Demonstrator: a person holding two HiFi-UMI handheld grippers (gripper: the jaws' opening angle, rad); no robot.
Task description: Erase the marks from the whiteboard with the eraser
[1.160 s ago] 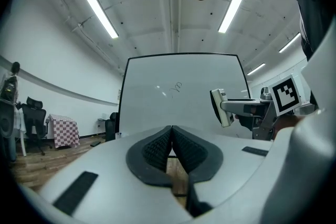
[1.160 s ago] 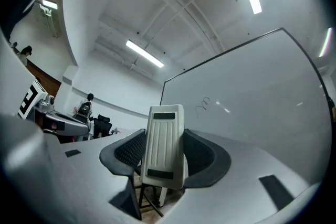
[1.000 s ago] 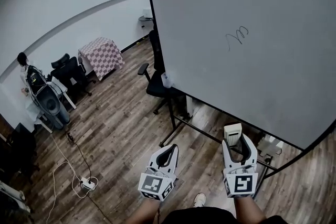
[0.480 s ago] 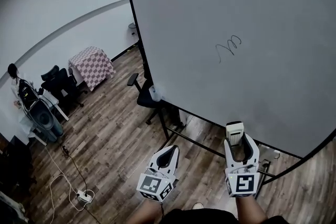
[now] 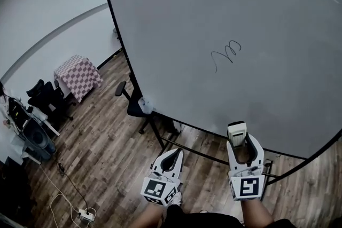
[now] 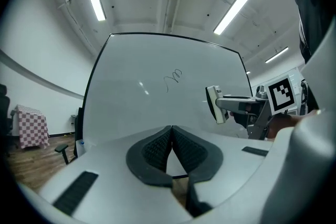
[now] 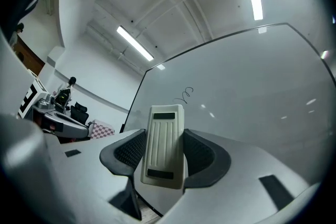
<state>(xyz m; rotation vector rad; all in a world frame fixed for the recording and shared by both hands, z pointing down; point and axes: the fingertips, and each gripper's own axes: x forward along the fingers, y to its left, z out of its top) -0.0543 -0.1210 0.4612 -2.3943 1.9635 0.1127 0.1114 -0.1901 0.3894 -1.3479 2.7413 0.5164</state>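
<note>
A large whiteboard [image 5: 224, 18] on a black wheeled frame stands in front of me. A small black scribble [image 5: 226, 54] is drawn near its middle, also visible as the scribble [image 6: 173, 80] and the scribble [image 7: 185, 95]. My right gripper [image 5: 239, 142] is shut on a cream eraser [image 5: 236, 132], held upright below the board; the eraser [image 7: 165, 145] sits clamped between both pads. My left gripper [image 5: 171, 159] hangs lower left of it, shut and empty, its pads [image 6: 171, 150] touching. Both grippers are short of the board.
A black office chair [image 5: 132, 104] stands by the board's left leg. A checkered-cloth table [image 5: 76, 75] and more chairs [image 5: 45, 97] are at the left wall. A cable and power strip [image 5: 85, 214] lie on the wood floor.
The view has shifted toward the whiteboard, which now fills more of the frame. The scribble sits lower and closer. Both grippers keep their pose, the eraser still held.
</note>
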